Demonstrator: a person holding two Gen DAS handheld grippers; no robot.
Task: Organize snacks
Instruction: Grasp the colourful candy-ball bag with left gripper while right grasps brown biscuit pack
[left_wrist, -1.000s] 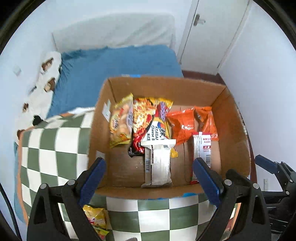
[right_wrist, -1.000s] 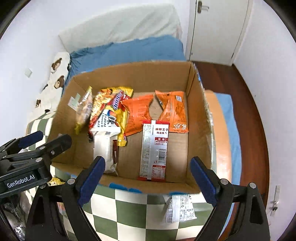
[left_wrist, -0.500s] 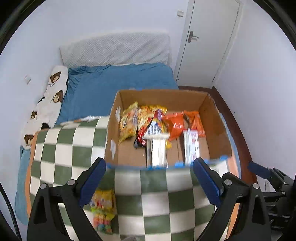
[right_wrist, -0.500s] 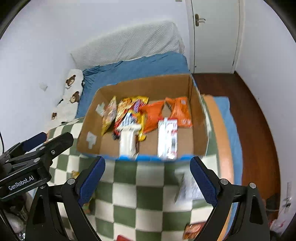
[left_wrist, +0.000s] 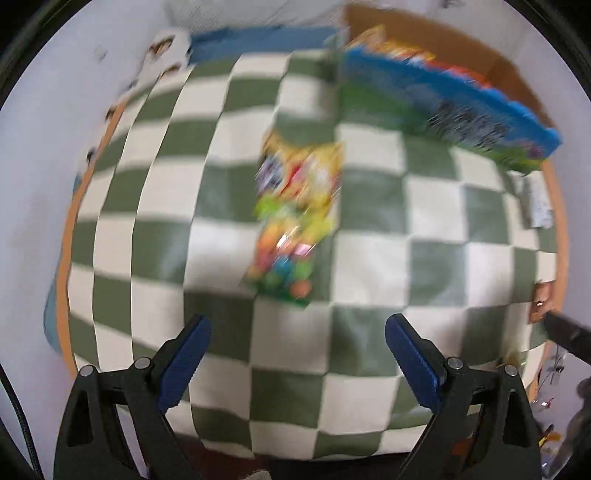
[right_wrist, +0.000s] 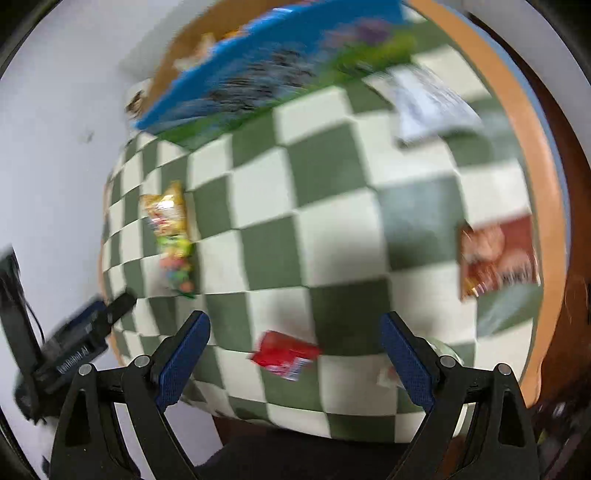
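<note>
Both grippers are sitting lower and farther back than a second ago, the left gripper (left_wrist: 293, 339) and right gripper (right_wrist: 291, 338) spread wide, grasping nothing. Four loose snacks are lying on the checkered blanket (right_wrist: 332, 206): red packet (right_wrist: 284, 354) by its near edge, yellow candy bag (left_wrist: 295, 218) mid-blanket, brown packet (right_wrist: 496, 256) at its right edge, white packet (right_wrist: 428, 105) just before the cardboard box (left_wrist: 454, 40) at its far edge.

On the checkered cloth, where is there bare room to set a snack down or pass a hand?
Bare: the wide middle between the yellow candy bag and the brown packet. Crowded: the near edge by the red packet, and the far corner by the white packet and cardboard box.
</note>
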